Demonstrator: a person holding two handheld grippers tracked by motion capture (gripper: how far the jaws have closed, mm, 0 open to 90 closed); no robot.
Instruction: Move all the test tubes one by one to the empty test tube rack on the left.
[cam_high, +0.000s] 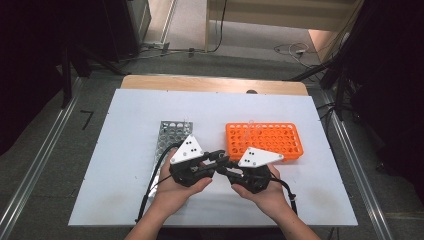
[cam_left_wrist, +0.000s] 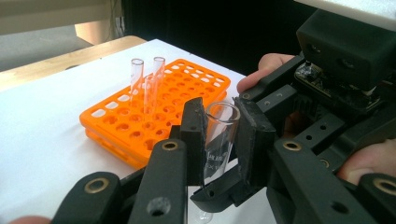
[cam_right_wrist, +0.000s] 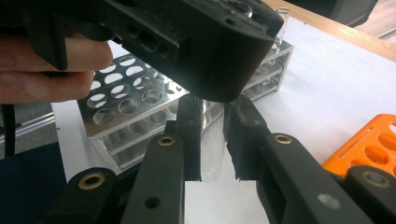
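A clear glass test tube hangs between both grippers just above the white table, near its front middle. My left gripper is shut on the tube's upper part, close to its open rim. From the opposite side my right gripper is shut on the lower part, and the rounded bottom pokes out beneath its jaws. In the high view the left gripper and right gripper meet tip to tip, each held in a hand.
An orange rack at the right holds three upright tubes at its far edge. A metal rack lies at the left with one tube at its far end. White sheet covers the table.
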